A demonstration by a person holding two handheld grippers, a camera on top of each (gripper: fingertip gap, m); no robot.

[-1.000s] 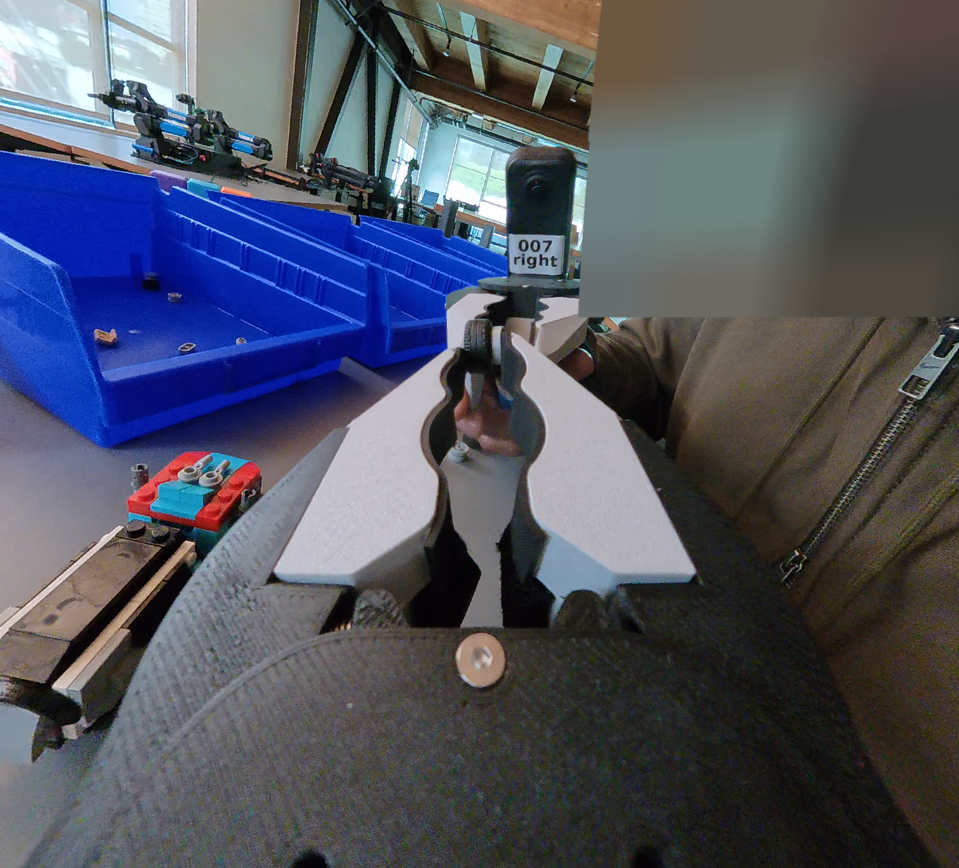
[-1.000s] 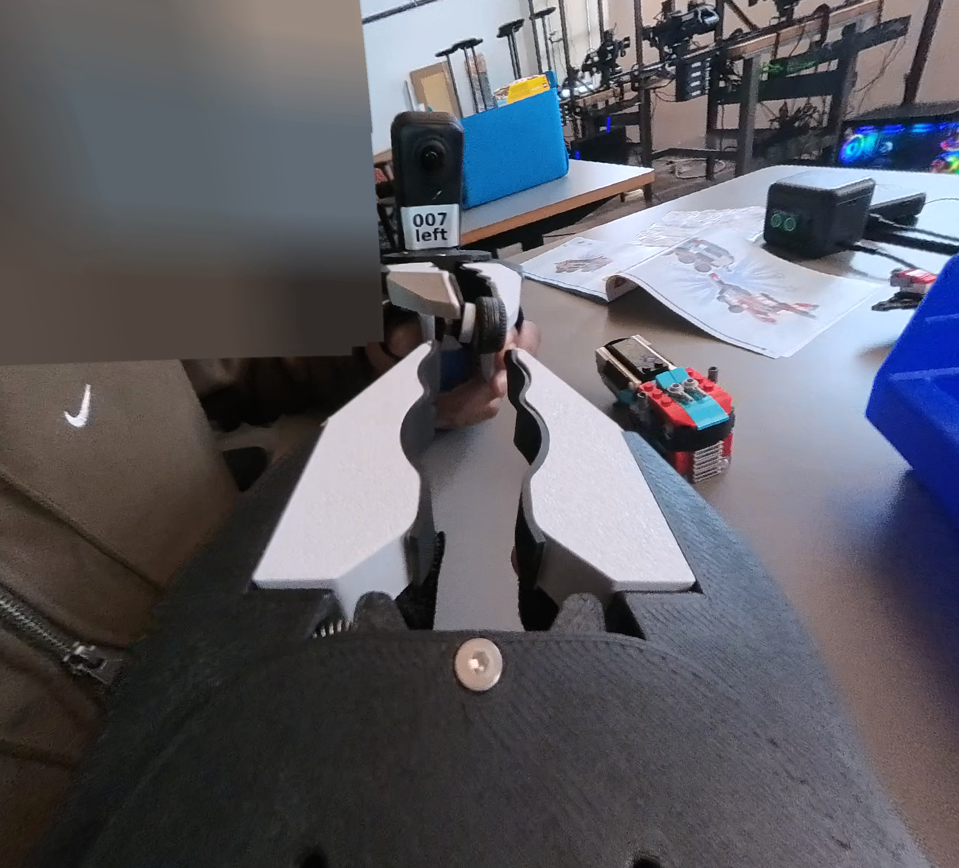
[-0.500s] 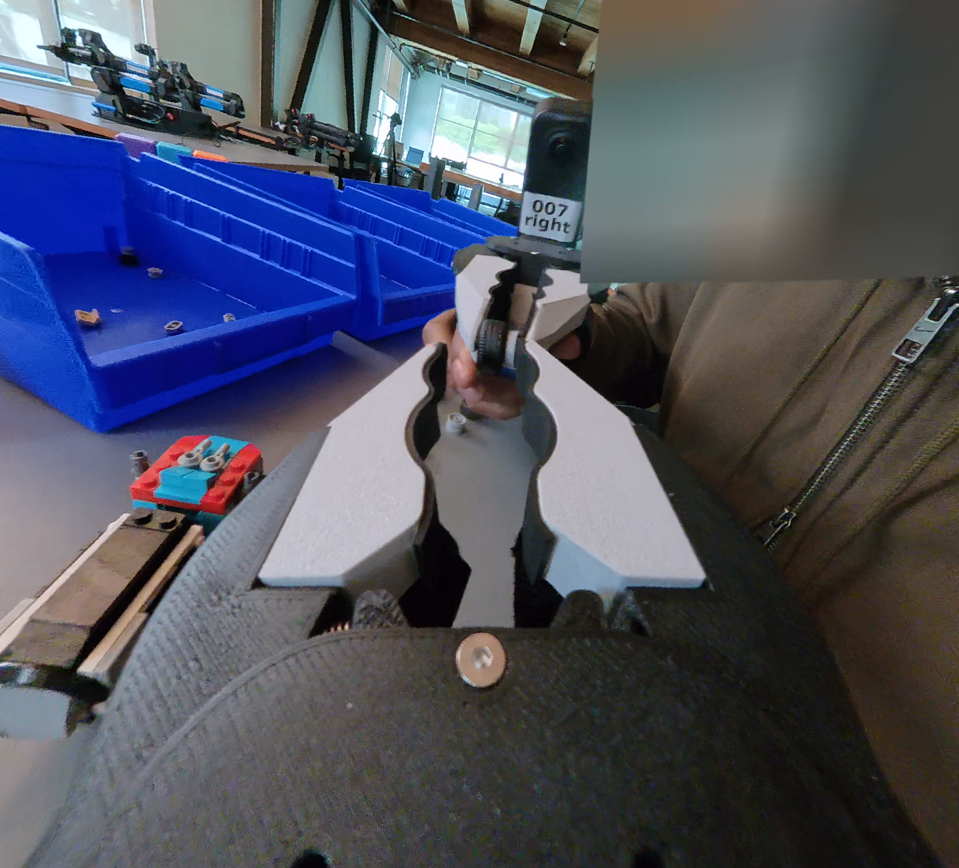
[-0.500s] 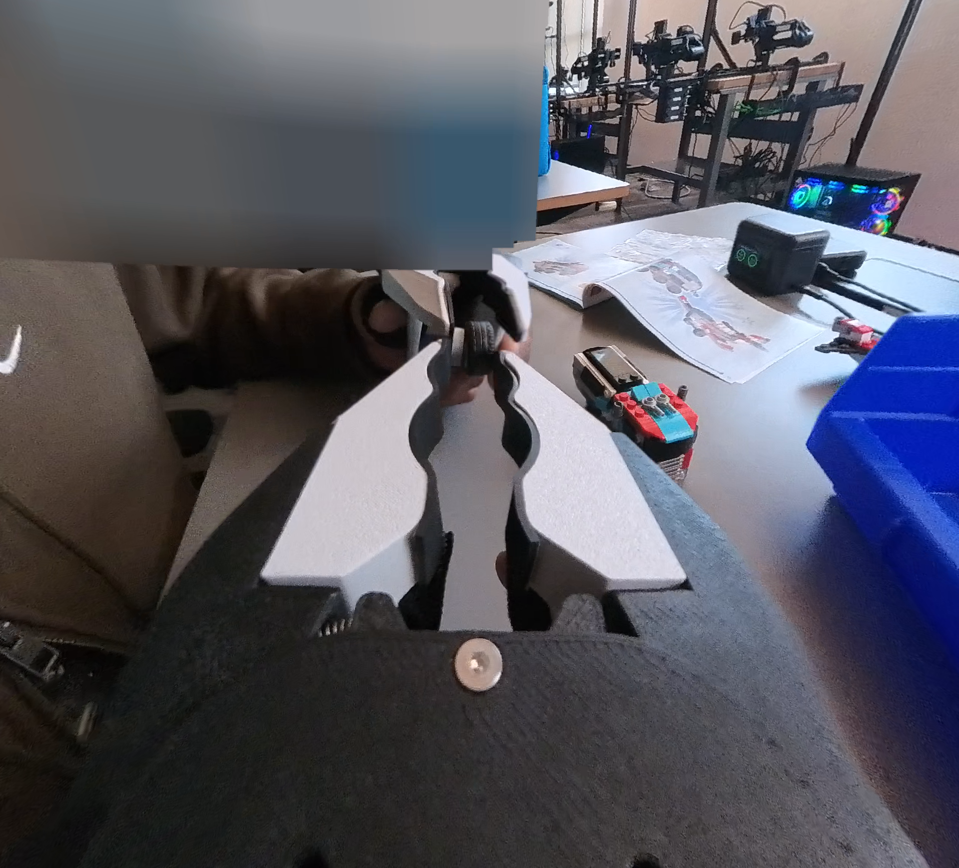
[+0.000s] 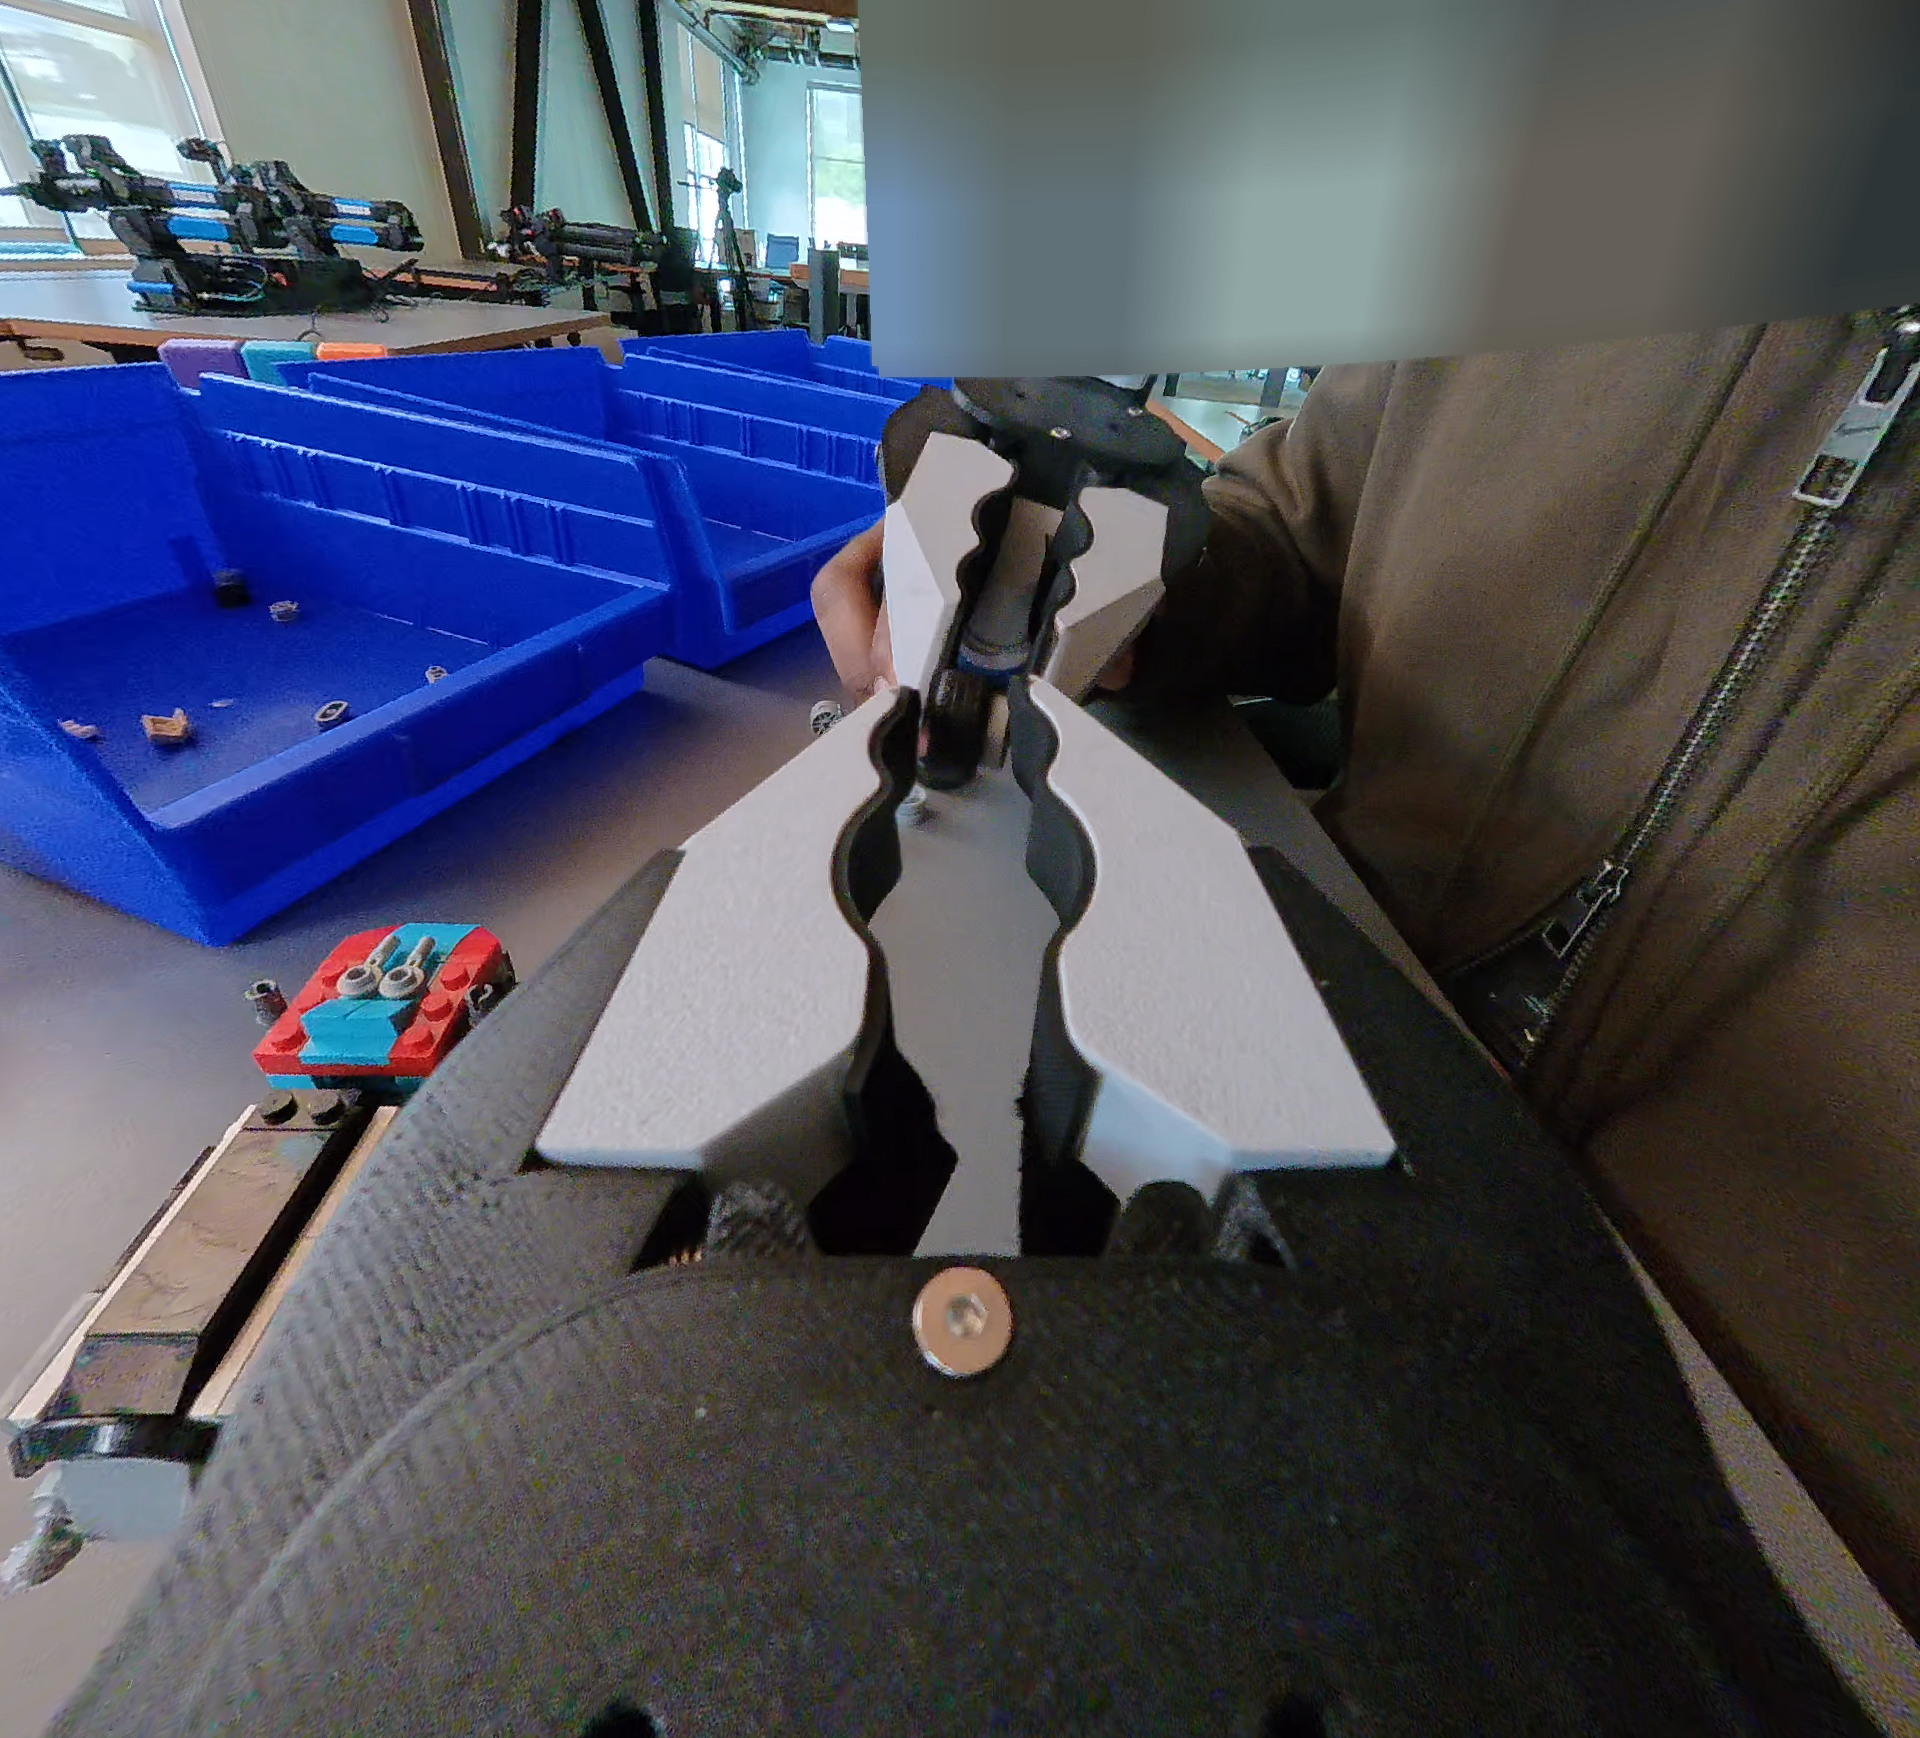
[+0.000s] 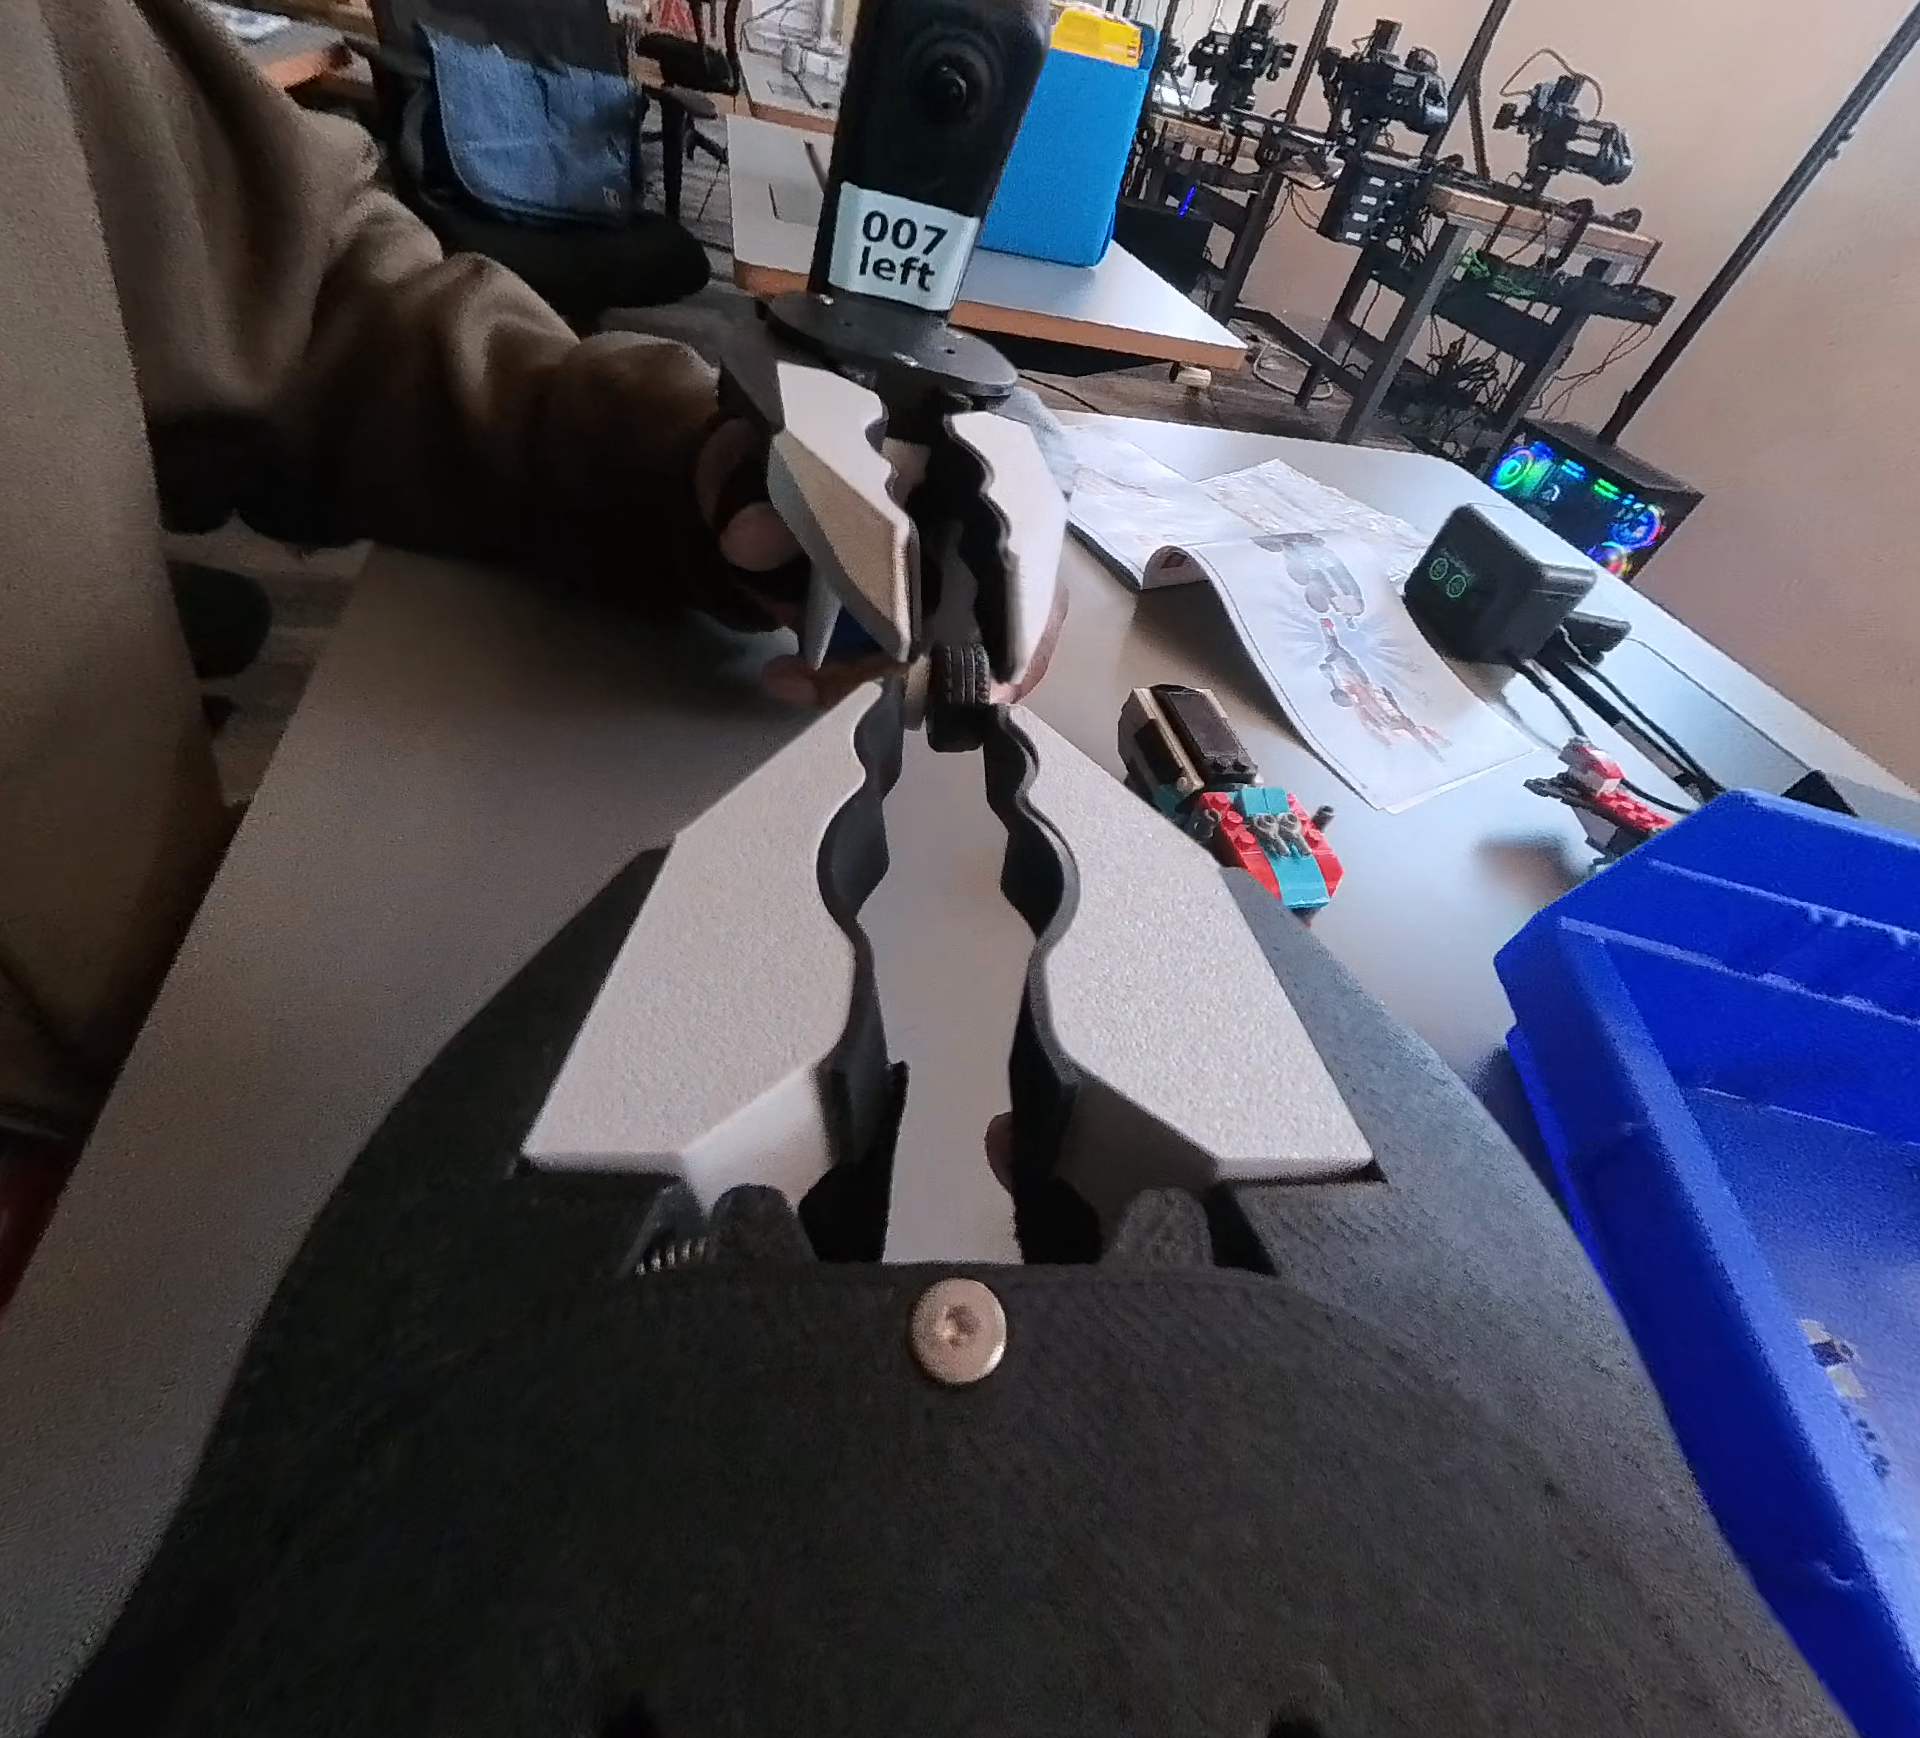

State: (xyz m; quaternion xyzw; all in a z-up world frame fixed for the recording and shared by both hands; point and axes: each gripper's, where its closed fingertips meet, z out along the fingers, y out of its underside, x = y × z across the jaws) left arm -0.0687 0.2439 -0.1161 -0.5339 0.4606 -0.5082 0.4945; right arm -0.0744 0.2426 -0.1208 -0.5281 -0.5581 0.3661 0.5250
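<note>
- We see the small black wheel [image 6: 961,691] at both grippers' tips, above the worktop's [image 6: 436,753] near edge.
- The left gripper [image 5: 961,732] and the right gripper [image 6: 951,732] each pinch it.

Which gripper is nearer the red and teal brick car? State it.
Left. The brick car sits just beside the left gripper's body; it lies ahead and right of the right gripper.

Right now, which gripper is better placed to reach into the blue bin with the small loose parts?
Likely left: that bin lies just ahead-left of the left gripper; the right gripper sits farther off.
</note>
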